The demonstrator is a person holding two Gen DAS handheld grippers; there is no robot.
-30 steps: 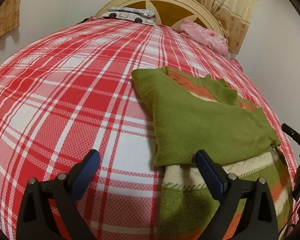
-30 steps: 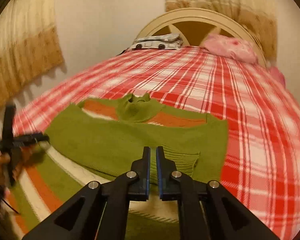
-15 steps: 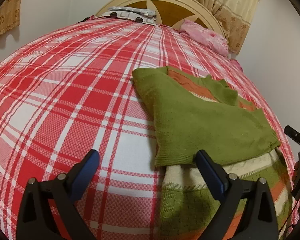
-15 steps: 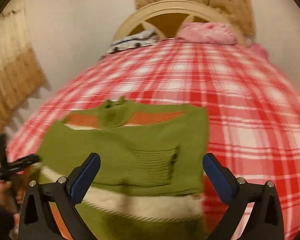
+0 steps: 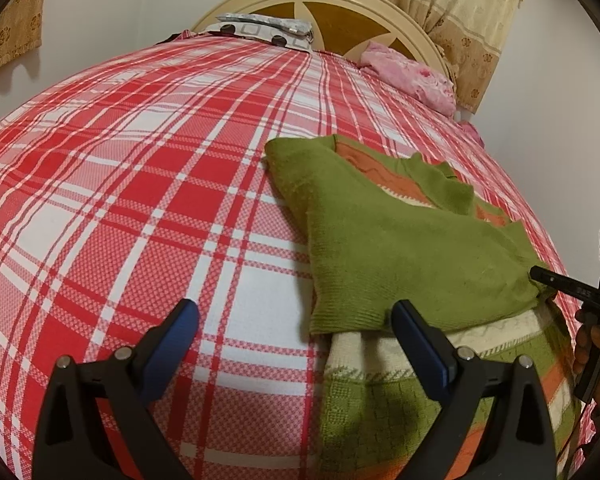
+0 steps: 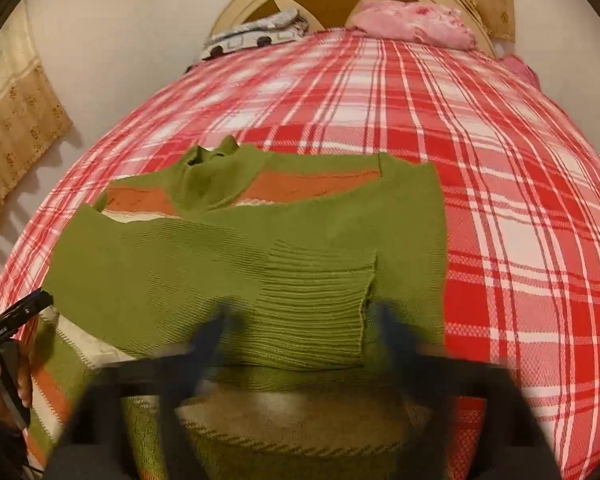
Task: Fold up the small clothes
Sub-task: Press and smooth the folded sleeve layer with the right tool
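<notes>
A small green sweater point(image 5: 400, 248) with orange and cream stripes lies flat on the red plaid bed, a green sleeve folded across its chest. My left gripper point(image 5: 296, 320) stands open low over the bed, its right finger point(image 5: 416, 332) at the sweater's left edge and nothing between the jaws. In the right wrist view the sweater point(image 6: 172, 272) fills the foreground. My right gripper point(image 6: 300, 324) is blurred and its jaws are closing, with the sleeve's ribbed cuff point(image 6: 320, 300) between them; the pads still stand apart from it.
The plaid bedspread point(image 5: 140, 200) stretches to a cream headboard point(image 5: 340, 4). A grey patterned cloth point(image 5: 260, 28) and a pink pillow point(image 5: 408, 76) lie at the bed's head. Curtains point(image 5: 460, 20) hang behind. A hand point(image 6: 4, 384) holds the left gripper at the sweater's left.
The right gripper went from shut to wide open, then began narrowing, and dropped closer over the sleeve cuff. The left gripper and the sweater have not moved.
</notes>
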